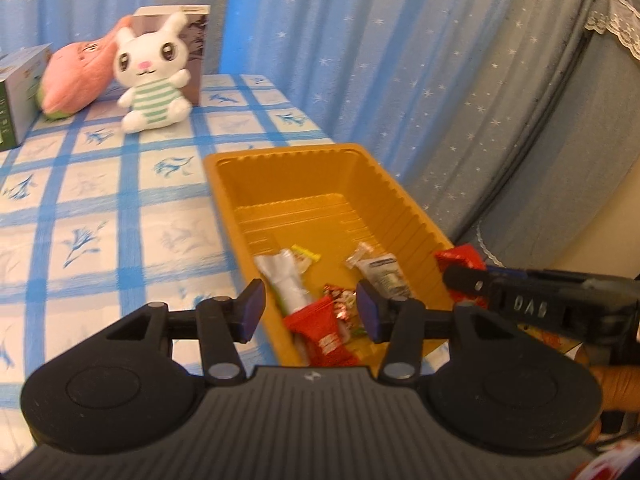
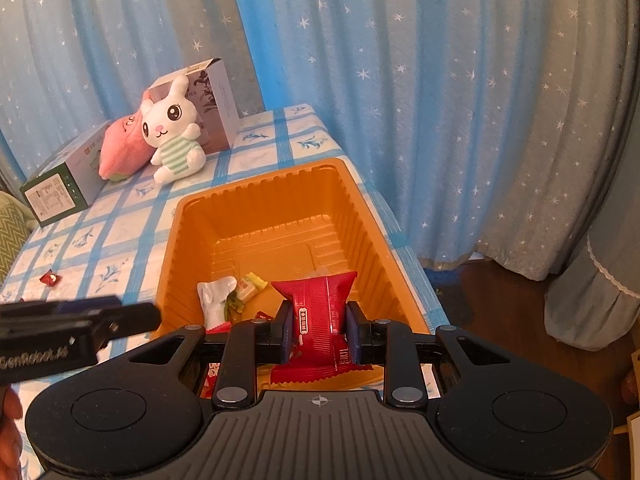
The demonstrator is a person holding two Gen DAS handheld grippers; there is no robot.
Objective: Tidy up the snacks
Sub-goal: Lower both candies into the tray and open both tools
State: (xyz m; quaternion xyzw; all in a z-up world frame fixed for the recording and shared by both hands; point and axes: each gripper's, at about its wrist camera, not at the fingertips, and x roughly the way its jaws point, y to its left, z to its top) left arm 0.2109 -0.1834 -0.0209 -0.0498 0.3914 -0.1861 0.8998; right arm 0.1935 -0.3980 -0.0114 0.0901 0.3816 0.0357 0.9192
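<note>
An orange plastic bin [image 1: 240, 184] [image 2: 176, 232] stands on the blue-checked tablecloth and holds several snack packets, among them a white one [image 1: 286, 280] [image 2: 214, 298] and a red one [image 1: 320, 330]. My left gripper [image 1: 310, 312] is open and empty, its jaws wide apart over the bin's near left wall. My right gripper [image 2: 316, 334] is shut on a red snack packet [image 2: 320, 308], held over the bin's near end. The right gripper also shows at the right of the left wrist view [image 1: 464, 284], with the red packet [image 1: 460, 258] at the bin's right rim.
A small red candy [image 2: 50, 279] lies on the cloth left of the bin. A white bunny plush [image 1: 152, 76] [image 2: 174, 140], a pink plush [image 1: 76, 80] and boxes [image 2: 60, 184] stand at the table's back. Blue starred curtains hang behind.
</note>
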